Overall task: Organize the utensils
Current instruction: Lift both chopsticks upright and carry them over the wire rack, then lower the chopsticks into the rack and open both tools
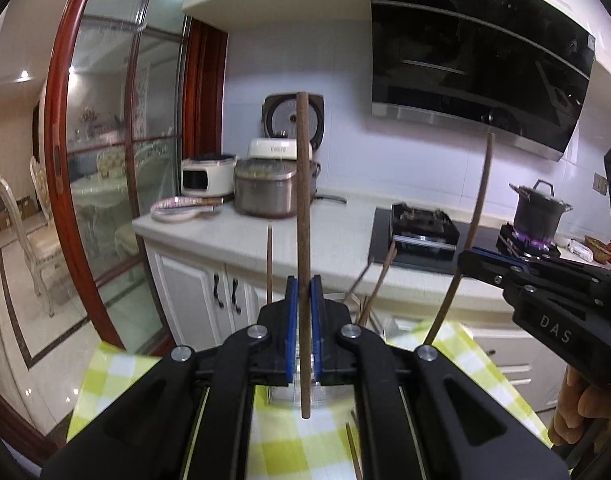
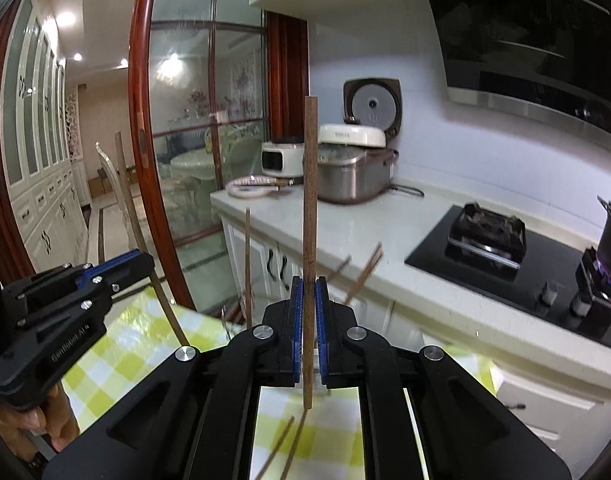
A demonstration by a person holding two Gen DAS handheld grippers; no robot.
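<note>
Here, two chopsticks lifted at once, one per gripper. Left gripper (image 1: pixel 304 284) clamped narrow on a brown chopstick (image 1: pixel 303 200), blue pads pressed to either side, stick upright with a short length hanging below the jaws and most of it standing above. Right gripper (image 2: pixel 309 288) likewise closed tight on a second chopstick (image 2: pixel 310 200), also near vertical. Held upright, probably, so each can drop tip-first into a holder; just beyond the jaws, several more sticks (image 1: pixel 381 272) leaning at angles out of what looks like a clear container, its shape too hidden to confirm. A few loose chopsticks (image 2: pixel 285 444) lying flat on the green-checked surface (image 1: pixel 113 376) below.

Both grippers raised above that surface, side by side and pointed level toward the kitchen counter (image 1: pixel 325 232), each showing at the edge of the other's view. Bare fingers of the holding hand (image 2: pixel 45 420) wrapped on the left handle. Further off, a pot (image 1: pixel 539 208) over a lit burner, well apart from the work.
</note>
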